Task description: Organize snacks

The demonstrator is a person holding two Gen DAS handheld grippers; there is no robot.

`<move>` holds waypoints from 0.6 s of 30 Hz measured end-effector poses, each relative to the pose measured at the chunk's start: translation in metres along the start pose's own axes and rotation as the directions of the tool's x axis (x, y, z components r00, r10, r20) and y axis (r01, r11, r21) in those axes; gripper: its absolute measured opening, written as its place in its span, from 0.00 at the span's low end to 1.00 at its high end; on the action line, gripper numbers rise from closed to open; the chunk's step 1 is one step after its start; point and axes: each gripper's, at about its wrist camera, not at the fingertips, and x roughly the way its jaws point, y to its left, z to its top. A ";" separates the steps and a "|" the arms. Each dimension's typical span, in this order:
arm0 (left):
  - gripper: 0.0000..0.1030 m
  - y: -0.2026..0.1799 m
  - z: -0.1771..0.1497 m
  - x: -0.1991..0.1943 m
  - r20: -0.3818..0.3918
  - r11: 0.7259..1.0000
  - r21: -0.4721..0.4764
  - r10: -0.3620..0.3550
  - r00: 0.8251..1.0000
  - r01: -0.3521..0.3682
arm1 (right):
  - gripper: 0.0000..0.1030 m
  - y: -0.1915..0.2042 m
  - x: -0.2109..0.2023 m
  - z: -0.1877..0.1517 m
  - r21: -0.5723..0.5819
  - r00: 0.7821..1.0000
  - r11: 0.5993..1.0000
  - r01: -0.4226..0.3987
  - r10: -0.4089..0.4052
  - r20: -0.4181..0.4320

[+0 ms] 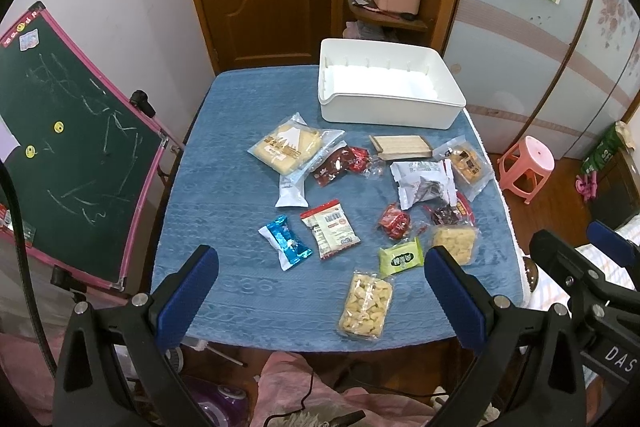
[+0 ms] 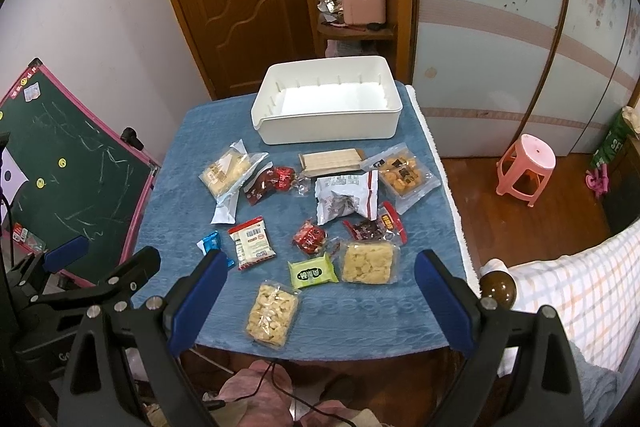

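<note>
Entry — both claws, left claw (image 1: 320, 291) and right claw (image 2: 316, 301), gaped wide, empty; I judged the nearest puffed-snack pack (image 2: 273, 314) best pinched first, then lifted to the white bin (image 2: 326, 103).

A rectangular white plastic bin (image 1: 390, 89) is set on a blue textured tablecloth (image 1: 224, 131); assorted wrapped snack packets (image 1: 328, 233) are scattered nearer than the bin.

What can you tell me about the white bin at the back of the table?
The white bin is a rectangular open-top tub, apparently smooth matte plastic, with rounded corners and a thick rolled rim. Short vertical ribs or slots line its inner walls. It looks empty; the floor is overexposed. It sits upright on the blue textured cloth at the far side, toward the right corner. No snack touches it; the nearest, the wafer pack, lies just in front.
</note>
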 end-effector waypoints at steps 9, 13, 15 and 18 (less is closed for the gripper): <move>0.99 0.010 0.002 -0.002 -0.006 1.000 -0.002 0.020 1.000 -0.020 | 0.93 0.006 0.004 0.001 0.010 1.000 1.000 -0.023 0.024 -0.014; 0.99 0.011 0.005 -0.002 -0.016 1.000 0.001 0.023 1.000 -0.023 | 0.93 0.008 0.005 0.001 0.013 0.999 0.999 -0.029 0.030 -0.022; 0.99 0.012 0.005 -0.002 -0.017 1.000 0.003 0.024 1.000 -0.023 | 0.93 0.007 0.005 0.001 0.016 0.999 0.999 -0.031 0.031 -0.023; 0.99 0.012 0.006 -0.002 -0.018 1.000 0.011 0.025 1.000 -0.025 | 0.93 0.006 0.006 0.001 0.024 0.999 0.999 -0.034 0.035 -0.026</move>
